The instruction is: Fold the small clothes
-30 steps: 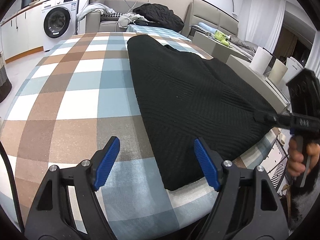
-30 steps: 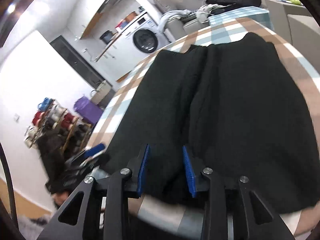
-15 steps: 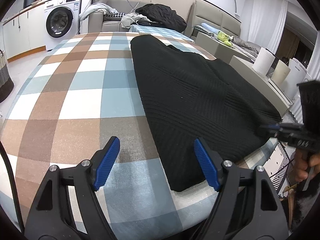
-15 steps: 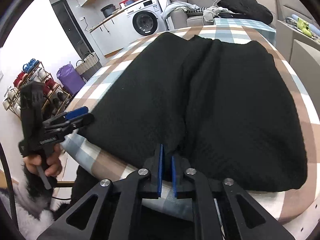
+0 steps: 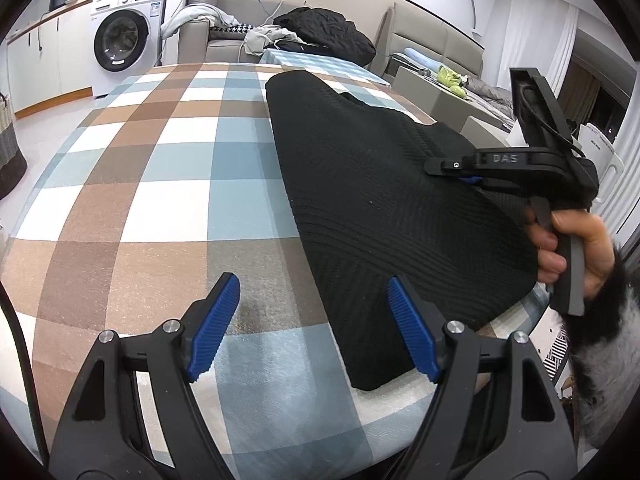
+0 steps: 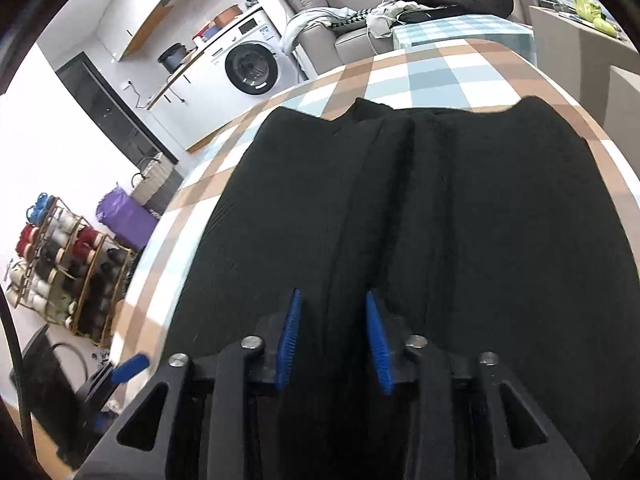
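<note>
Sweater (image 6: 460,220), black ribbed knit, lies spread along the right half of the checked tablecloth (image 5: 160,160), its near hem at the table's front edge. We see the right gripper (image 6: 332,300), whose jaws have just been closing, pinching a raised ridge of the knit between its blue pads near that hem; the hand (image 5: 576,240) squeezes its trigger. The left gripper (image 5: 314,292) hovers with jaws wide apart and nothing between them, above bare cloth just beside the sweater's near left corner. We judge this the start of the first fold: one point gripped, the second not yet. Next the left gripper would need to clamp the left corner so both can carry the hem up. A washing machine (image 5: 120,40) and a sofa (image 5: 224,40) heaped with clothes stand well beyond; nothing obstructs the table.
</note>
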`<state>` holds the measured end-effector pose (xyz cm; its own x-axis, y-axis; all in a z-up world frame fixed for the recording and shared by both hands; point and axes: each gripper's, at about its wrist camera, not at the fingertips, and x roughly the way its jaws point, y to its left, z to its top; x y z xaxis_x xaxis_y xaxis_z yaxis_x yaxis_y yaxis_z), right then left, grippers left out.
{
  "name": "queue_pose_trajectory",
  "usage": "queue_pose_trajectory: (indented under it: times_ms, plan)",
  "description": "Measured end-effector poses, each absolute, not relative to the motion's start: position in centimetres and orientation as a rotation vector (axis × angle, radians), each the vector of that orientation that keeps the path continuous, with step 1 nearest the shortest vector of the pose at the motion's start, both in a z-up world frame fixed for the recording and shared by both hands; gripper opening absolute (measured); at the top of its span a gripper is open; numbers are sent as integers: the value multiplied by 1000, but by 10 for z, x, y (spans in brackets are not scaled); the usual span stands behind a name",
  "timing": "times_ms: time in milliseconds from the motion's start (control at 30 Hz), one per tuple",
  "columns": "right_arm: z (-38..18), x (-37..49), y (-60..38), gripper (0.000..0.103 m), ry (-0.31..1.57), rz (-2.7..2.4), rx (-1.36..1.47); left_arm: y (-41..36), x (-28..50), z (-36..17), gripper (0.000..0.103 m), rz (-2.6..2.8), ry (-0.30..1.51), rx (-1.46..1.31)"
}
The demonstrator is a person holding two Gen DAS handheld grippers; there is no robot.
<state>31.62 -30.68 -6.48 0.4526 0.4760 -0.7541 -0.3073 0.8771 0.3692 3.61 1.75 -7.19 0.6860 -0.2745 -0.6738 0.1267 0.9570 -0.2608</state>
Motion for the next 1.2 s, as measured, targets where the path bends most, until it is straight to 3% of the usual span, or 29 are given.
queue_pose_trajectory:
  times_ms: [100, 200, 300, 367, 667, 833, 900, 967, 1033, 1200]
  plan:
    - [-45, 307, -303, 8, 873, 467, 115, 20, 37, -72, 74, -227, 786, -207]
    - [-56, 314, -306, 8, 924, 396, 63, 19, 38, -73, 74, -231, 792, -209]
    - [-60, 312, -315, 22, 958, 402, 87, 17, 36, -72, 74, -229, 791, -190]
    - [-54, 302, -323, 42, 934, 407, 95, 16, 37, -73, 74, -227, 792, -187]
    - [-65, 324, -349, 53, 983, 394, 249, 14, 38, -72, 74, -239, 795, -189]
    - [-62, 348, -340, 55, 979, 467, 318, 16, 40, -73, 74, -238, 800, -202]
    - [-60, 354, -330, 53, 975, 450, 253, 17, 41, -73, 74, -240, 804, -209]
    - [-61, 358, -318, 22, 979, 422, 149, 16, 43, -72, 74, -247, 807, -213]
    - [-56, 357, -309, 10, 958, 428, 85, 15, 43, -68, 74, -252, 798, -214]
    - [-11, 343, -323, 8, 809, 452, 89, 15, 42, -58, 74, -255, 771, -213]
